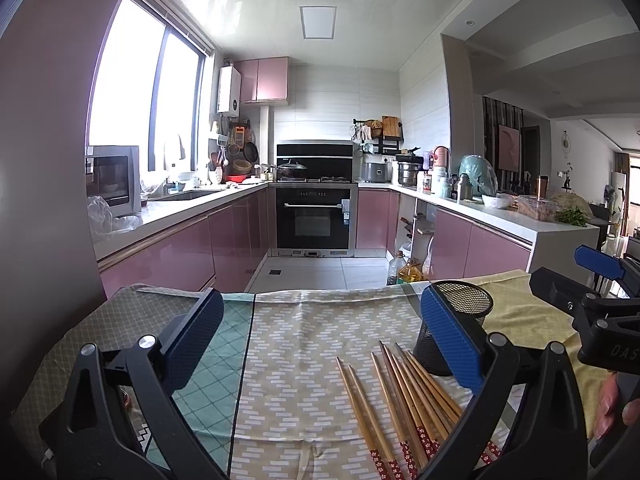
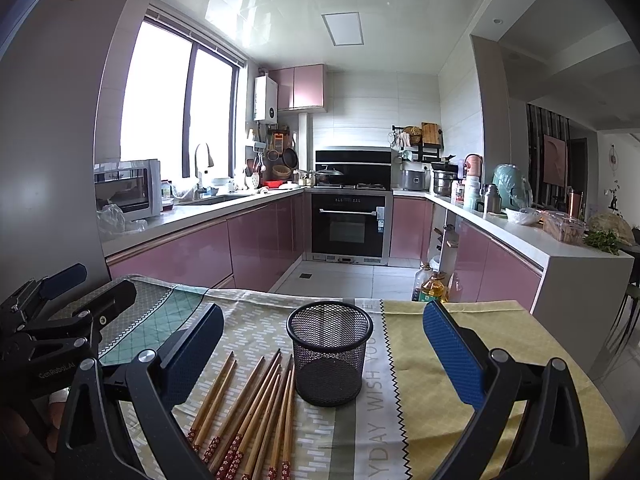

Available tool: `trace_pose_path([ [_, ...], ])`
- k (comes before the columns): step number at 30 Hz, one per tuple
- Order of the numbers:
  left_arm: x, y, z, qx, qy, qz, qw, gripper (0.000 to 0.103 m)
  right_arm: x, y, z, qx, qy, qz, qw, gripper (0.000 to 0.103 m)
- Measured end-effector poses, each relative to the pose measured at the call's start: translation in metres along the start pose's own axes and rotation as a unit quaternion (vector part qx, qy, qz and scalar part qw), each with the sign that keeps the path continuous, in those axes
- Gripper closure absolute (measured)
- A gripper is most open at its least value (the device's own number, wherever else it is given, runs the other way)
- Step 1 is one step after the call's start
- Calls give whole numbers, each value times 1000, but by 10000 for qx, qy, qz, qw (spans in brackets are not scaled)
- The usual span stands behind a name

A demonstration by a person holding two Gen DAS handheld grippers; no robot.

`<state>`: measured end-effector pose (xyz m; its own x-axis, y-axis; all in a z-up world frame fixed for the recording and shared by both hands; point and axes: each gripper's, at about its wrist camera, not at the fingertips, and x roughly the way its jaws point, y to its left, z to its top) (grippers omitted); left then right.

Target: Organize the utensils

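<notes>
both grippers' fingers point(image 2: 192, 354) stand wide, empty. the chopsticks point(image 2: 248, 412) look light, stiff, slippery; grip one mid-shaft, then tip into the mesh cup point(image 2: 330, 352).

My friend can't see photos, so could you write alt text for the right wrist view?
Open blue-padded tongs frame an empty black mesh cup standing on a patterned tablecloth, with wooden chopsticks lying loose to its left. A pink-cabinet kitchen lies beyond.
</notes>
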<state>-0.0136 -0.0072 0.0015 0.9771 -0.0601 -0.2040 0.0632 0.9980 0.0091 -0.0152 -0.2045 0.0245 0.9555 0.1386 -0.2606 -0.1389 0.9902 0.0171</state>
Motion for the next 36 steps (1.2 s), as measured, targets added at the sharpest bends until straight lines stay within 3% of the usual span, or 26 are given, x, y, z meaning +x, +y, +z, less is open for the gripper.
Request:
trace_pose_path([
  [36,0,2,-1,-31,41,9,10000,6,0,-3,-3,55,-4,12,10000,6],
])
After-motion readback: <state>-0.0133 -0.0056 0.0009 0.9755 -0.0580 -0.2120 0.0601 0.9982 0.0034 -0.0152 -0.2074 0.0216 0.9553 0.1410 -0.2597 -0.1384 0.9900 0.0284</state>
